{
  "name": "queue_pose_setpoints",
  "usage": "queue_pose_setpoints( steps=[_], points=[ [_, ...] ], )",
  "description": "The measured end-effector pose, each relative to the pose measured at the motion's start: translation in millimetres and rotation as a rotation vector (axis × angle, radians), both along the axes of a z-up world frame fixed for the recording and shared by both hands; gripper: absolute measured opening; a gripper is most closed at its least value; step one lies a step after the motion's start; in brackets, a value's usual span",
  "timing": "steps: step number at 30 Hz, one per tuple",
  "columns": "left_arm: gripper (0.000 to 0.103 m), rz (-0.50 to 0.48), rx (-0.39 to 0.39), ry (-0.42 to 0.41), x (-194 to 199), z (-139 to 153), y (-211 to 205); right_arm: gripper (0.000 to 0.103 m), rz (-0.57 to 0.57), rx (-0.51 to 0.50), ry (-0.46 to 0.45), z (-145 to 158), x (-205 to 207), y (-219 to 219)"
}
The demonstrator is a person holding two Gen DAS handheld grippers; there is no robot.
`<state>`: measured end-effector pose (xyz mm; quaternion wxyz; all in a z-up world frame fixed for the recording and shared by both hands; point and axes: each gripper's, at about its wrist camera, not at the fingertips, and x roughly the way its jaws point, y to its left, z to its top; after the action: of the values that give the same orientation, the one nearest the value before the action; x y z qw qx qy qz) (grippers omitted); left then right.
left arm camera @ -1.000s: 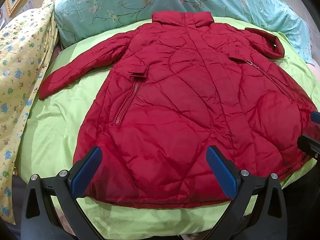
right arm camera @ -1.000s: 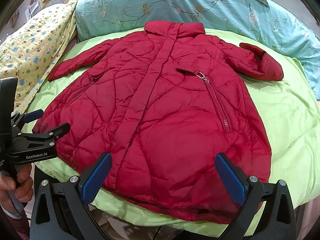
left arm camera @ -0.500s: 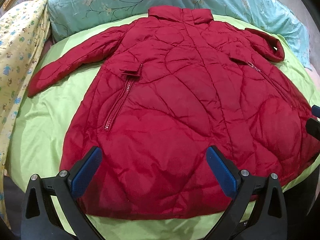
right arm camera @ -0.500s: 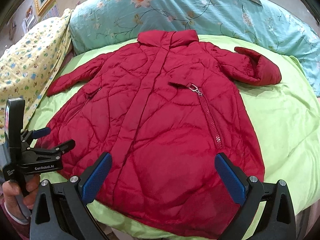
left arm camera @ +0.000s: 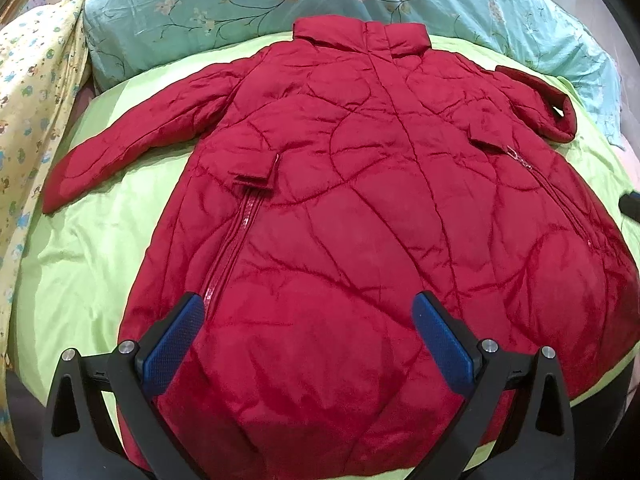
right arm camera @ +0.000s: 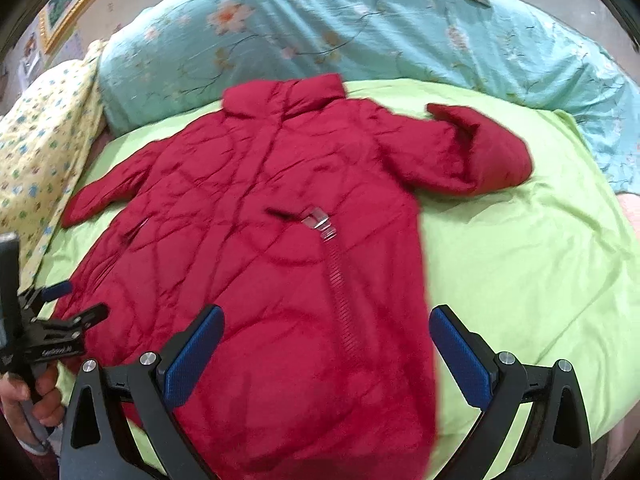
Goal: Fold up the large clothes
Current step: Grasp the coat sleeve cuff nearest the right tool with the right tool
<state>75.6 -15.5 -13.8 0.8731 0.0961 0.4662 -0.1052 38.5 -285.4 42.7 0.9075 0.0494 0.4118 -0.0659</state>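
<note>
A red quilted coat (left arm camera: 360, 220) lies spread flat, front up, on a lime-green sheet (left arm camera: 100, 240), collar toward the pillows. Its left sleeve (left arm camera: 132, 136) stretches out; its right sleeve (right arm camera: 476, 152) is folded back on itself. My left gripper (left arm camera: 308, 336) is open and empty above the coat's lower hem. My right gripper (right arm camera: 326, 344) is open and empty above the coat's lower right side, near the pocket zipper (right arm camera: 340, 276). The left gripper also shows at the left edge of the right wrist view (right arm camera: 52, 320), held in a hand.
A teal floral duvet (left arm camera: 240, 0) lies bunched along the head of the bed. A yellow printed blanket (left arm camera: 28, 100) lies along the left side. The green sheet (right arm camera: 520, 260) is bare to the right of the coat.
Both grippers have moved forward over the coat. The right wrist view has swung rightward and is blurred by motion. Both stay open.
</note>
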Motion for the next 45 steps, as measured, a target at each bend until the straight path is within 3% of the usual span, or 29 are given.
queue_pose_setpoints(
  steps=[10,18,24,29,31,32,37,45],
  points=[
    [0.103,0.016,-0.023,0.013,30,2,-2,0.101,-0.109,-0.039,0.002,20,69,-77],
    [0.103,0.030,-0.021,0.040,53,-1,-2,0.100,-0.214,-0.046,0.041,5,157,-143],
    [0.103,0.041,-0.013,0.063,69,-8,-4,0.080,-0.314,-0.052,0.147,-29,218,-192],
    [0.103,0.044,-0.008,0.082,82,-14,-7,0.069,-0.323,-0.064,0.199,-53,240,-205],
    [0.103,0.043,-0.009,0.085,84,-14,-8,0.042,-0.325,-0.048,0.190,-54,239,-207],
    [0.103,0.043,-0.012,0.084,86,-14,-8,0.019,-0.316,-0.013,0.174,-52,237,-207],
    [0.103,0.048,-0.041,0.068,90,-9,-7,0.014,-0.276,0.017,0.074,-30,226,-191],
    [0.103,0.038,-0.069,0.088,88,-9,-4,0.014,-0.094,0.110,-0.071,11,208,-121]
  ],
)
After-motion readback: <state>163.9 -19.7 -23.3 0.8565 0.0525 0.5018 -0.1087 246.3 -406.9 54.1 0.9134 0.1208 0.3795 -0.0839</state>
